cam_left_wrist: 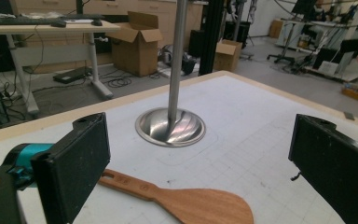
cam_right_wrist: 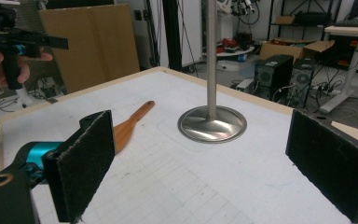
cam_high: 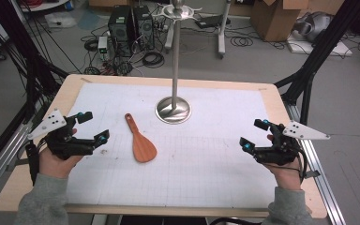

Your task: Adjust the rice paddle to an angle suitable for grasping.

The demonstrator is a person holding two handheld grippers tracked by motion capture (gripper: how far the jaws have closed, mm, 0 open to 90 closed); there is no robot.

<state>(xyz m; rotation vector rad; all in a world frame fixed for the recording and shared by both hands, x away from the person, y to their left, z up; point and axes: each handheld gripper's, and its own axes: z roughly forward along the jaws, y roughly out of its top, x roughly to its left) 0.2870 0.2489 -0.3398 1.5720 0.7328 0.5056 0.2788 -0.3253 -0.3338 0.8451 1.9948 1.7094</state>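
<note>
Lying flat on the white gridded mat is a wooden rice paddle, its rounded blade toward the near edge and its slim handle pointing to the far side. It sits left of the table's middle, near the round steel base of a metal stand, which rises as a thin pole just to the far right of the paddle, apart from it.

At the left, the left gripper is held in a hand just left of the paddle, close to the blade but not touching it; its jaws are spread wide with nothing between them. In the left gripper view the paddle lies on the mat beyond the two black pads. At the right, well apart from the paddle, the right gripper hovers with jaws likewise spread and empty.
</note>
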